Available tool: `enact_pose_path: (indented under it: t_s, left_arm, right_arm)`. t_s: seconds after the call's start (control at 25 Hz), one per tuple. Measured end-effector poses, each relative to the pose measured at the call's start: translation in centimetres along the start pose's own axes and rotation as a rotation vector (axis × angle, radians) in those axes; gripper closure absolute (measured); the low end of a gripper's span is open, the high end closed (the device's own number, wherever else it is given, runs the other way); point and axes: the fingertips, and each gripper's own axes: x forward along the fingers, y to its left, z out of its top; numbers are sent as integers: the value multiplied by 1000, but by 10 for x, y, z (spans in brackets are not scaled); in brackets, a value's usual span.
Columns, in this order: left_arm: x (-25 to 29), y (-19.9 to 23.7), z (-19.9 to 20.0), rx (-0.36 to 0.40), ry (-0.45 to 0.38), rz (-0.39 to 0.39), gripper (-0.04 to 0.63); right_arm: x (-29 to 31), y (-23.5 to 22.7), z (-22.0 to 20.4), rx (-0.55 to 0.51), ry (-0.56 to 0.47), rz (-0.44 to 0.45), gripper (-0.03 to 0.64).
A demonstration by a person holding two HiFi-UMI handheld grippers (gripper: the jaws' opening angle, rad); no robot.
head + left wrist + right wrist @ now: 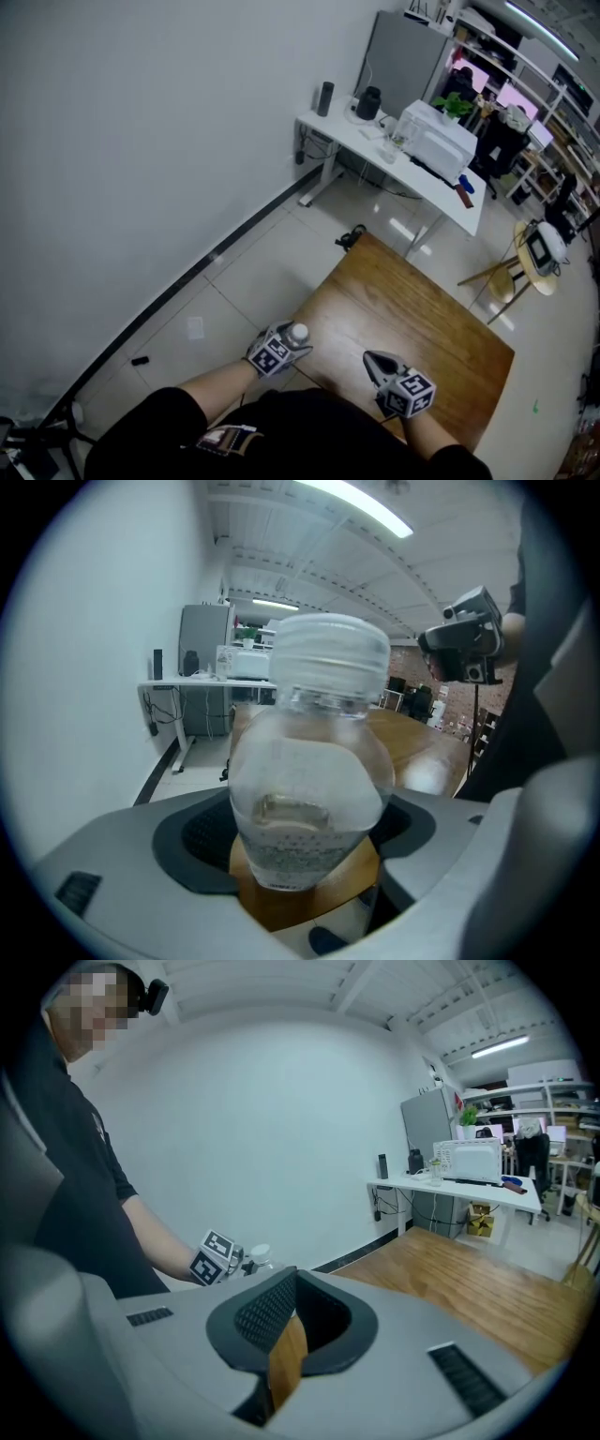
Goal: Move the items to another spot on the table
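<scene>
Clear plastic bottle with a white ribbed cap, upright at the near left corner of the wooden table. Set between the spread jaws of the left gripper, pads just off its sides, not clamped. Right gripper over the table's near edge, right of the bottle and apart from it, jaws closed on nothing. Marking on the bottle's side too blurred to read. One bottle, two grippers.
</scene>
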Motion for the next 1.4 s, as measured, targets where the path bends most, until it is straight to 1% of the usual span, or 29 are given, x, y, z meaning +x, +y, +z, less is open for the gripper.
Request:
enact_pose_path:
  t_s: [0.04, 0.12, 0.24, 0.32, 0.4, 0.48, 0.52, 0.56, 0.6, 0.64, 0.72, 0.76, 0.8, 0.88, 0.96, 1.0, 1.04, 1.08, 1.12, 1.2, 1.28, 1.4]
  left_arm:
    - [-5, 1, -1, -12, -7, -7, 198]
    - [-20, 3, -2, -42, -35, -19, 196]
    - [-56, 1, -7, -105, -78, -45, 196]
    - [-81, -6, -11, -135, -90, -64, 196]
    - [-101, -24, -15, -155, -88, -94, 199]
    - [-112, -55, -10, -163, -106, -152, 213]
    - [-114, -73, -2, -156, -122, -183, 241]
    - [-114, -94, 7, -142, -139, -211, 316]
    - [-111, -117, 18, -125, -155, -238, 370]
    - [-105, -140, 27, -106, -165, -260, 376]
    - [-86, -183, 43, -86, -177, -284, 426]
    - [-75, -205, 53, -88, -192, -283, 445]
    - [-65, -230, 65, -93, -213, -281, 478]
    - [-45, -287, 87, -100, -257, -296, 491]
    - [-28, -342, 110, -96, -292, -327, 497]
    - [-23, -366, 123, -91, -303, -346, 528]
    - [-21, -387, 136, -86, -312, -369, 531]
    - [-19, -405, 146, -82, -319, -397, 574]
    - [-18, -421, 156, -80, -326, -430, 603]
    - [-16, -449, 174, -63, -334, -493, 603]
    - [-15, -471, 192, -29, -338, -540, 604]
    - [-26, -487, 203, 28, -314, -623, 604]
  right_arm:
    - [-2, -3, -3, -12, 7, -19, 624]
    - [-4, -7, -5, -17, 9, -56, 624]
    - [-11, -7, 1, 20, -31, -100, 624]
    - [-21, -12, 1, 40, -53, -126, 624]
    - [-37, -17, -5, 50, -67, -138, 624]
    - [-62, -25, -10, 54, -86, -154, 624]
    - [-78, -31, -13, 56, -99, -169, 624]
    - [-97, -37, -16, 58, -117, -185, 624]
    - [-118, -42, -21, 59, -136, -199, 624]
    - [-141, -46, -28, 58, -153, -208, 624]
    - [-190, -51, -44, 43, -177, -207, 624]
    - [-215, -51, -52, 32, -187, -200, 624]
    - [-240, -51, -61, 25, -195, -194, 624]
    - [-293, -53, -77, 34, -201, -202, 624]
    - [-341, -49, -87, 59, -204, -213, 624]
    - [-361, -46, -94, 70, -207, -207, 624]
    - [-377, -43, -101, 78, -211, -198, 624]
    - [-390, -40, -108, 82, -219, -190, 624]
    - [-401, -38, -113, 86, -231, -185, 624]
    - [-415, -34, -121, 103, -254, -185, 624]
    - [-423, -26, -123, 116, -263, -191, 624]
    - [-416, -6, -118, 152, -295, -205, 624]
